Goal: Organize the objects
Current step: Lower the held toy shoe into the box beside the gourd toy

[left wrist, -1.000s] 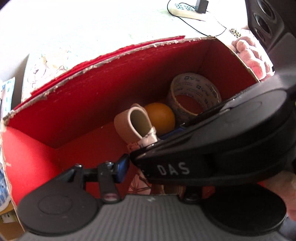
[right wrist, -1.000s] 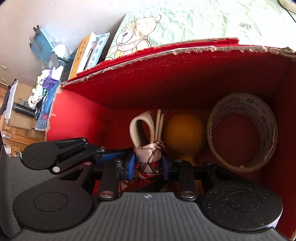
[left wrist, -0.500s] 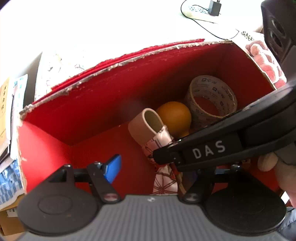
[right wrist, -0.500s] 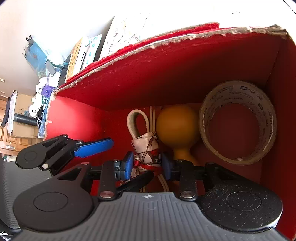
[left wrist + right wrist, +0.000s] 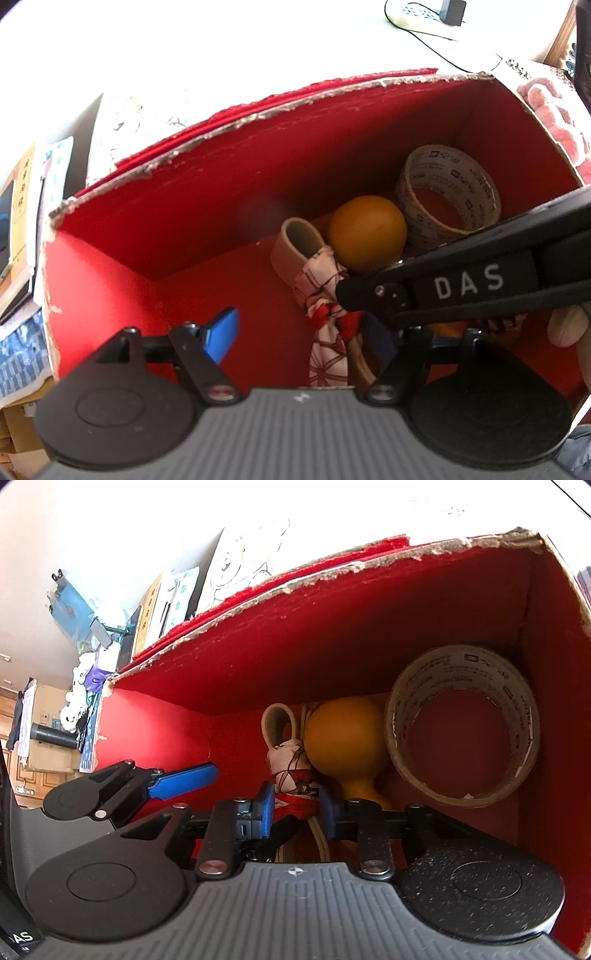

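Bundle (image 5: 291, 771) sat in my red box (image 5: 332, 635) while my right gripper (image 5: 297, 812) jaws were closing on it; my left gripper (image 5: 295, 328) jaws stood wide, holding nothing.

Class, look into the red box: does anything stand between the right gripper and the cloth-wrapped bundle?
Nothing visible does. The right gripper has its closing jaws on either side of the cloth-wrapped bundle inside the red box.

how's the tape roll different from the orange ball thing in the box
The tape roll is a hollow ring, beige with printed marks; the orange ball is solid-looking, plain and smooth. The tape roll leans in the box's right corner; the orange ball sits between it and the cloth-wrapped bundle. Neither is gripped; both are inside the red box.
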The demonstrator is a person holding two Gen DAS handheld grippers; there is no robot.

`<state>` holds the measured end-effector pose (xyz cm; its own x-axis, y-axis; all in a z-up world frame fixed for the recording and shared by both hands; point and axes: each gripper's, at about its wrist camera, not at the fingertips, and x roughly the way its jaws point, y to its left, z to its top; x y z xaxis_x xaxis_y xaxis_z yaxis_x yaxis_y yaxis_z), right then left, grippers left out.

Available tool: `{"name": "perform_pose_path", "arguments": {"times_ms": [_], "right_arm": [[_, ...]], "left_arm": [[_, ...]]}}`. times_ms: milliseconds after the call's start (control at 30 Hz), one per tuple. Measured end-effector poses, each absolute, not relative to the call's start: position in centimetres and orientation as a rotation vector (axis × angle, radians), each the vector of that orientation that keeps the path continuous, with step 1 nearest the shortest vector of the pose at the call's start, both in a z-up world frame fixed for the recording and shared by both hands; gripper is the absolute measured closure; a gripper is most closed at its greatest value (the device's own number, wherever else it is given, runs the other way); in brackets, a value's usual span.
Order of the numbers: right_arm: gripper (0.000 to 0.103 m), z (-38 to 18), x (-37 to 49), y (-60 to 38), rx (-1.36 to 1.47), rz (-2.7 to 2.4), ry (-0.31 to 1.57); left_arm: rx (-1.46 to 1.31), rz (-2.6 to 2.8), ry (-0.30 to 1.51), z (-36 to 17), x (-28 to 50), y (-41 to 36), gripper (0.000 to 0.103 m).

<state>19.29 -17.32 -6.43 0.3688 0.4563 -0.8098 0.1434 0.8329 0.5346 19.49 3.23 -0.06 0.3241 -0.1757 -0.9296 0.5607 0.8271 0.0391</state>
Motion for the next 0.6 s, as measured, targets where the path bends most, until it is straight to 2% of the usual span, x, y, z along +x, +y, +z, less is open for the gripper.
{"name": "perform_pose_path", "arguments": {"times_ms": [600], "right_arm": [[0.077, -5.72, 19.07, -17.89, 0.522, 0.178, 1.131]], "left_arm": [[0.414, -0.434, 1.091, 0.2, 18.81, 2.96, 0.026]]}}
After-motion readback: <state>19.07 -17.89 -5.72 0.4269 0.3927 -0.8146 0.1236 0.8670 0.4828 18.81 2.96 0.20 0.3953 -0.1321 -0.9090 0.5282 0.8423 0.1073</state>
